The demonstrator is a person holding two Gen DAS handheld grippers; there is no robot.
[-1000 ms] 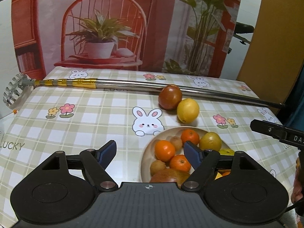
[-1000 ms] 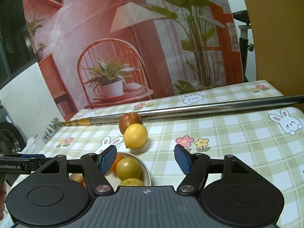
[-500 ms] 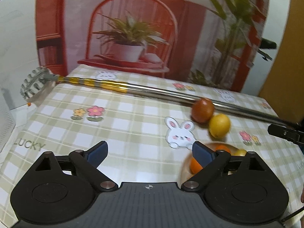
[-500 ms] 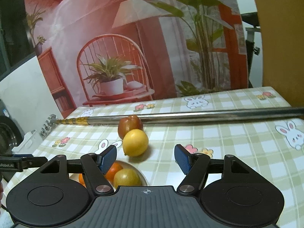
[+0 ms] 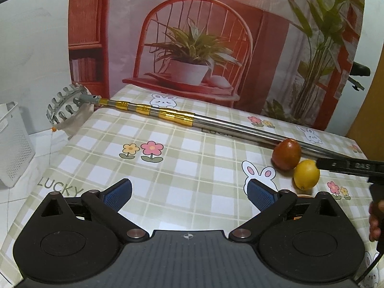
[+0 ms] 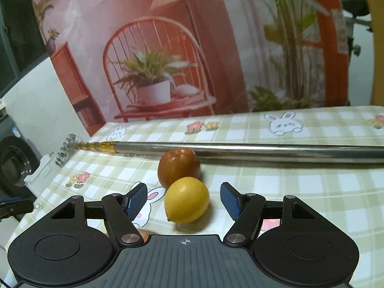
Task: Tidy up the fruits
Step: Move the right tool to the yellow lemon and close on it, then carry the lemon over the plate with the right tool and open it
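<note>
Over the checked tablecloth (image 5: 192, 168), the left gripper (image 5: 189, 193) has just been opening, nothing between its wide-spread jaws. Seen from the right wrist, the right gripper (image 6: 183, 200) brackets the round yellow lemon (image 6: 186, 200), pads apart from it; the reddish-brown round fruit (image 6: 178, 169) touches the lemon.

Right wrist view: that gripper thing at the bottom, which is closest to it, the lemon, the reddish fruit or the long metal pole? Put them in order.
From the right gripper:
1. Lemon, between the open jaws, untouched.
2. Reddish fruit, just behind the lemon, slightly left.
3. Metal pole, lying across the table behind both fruits.
</note>
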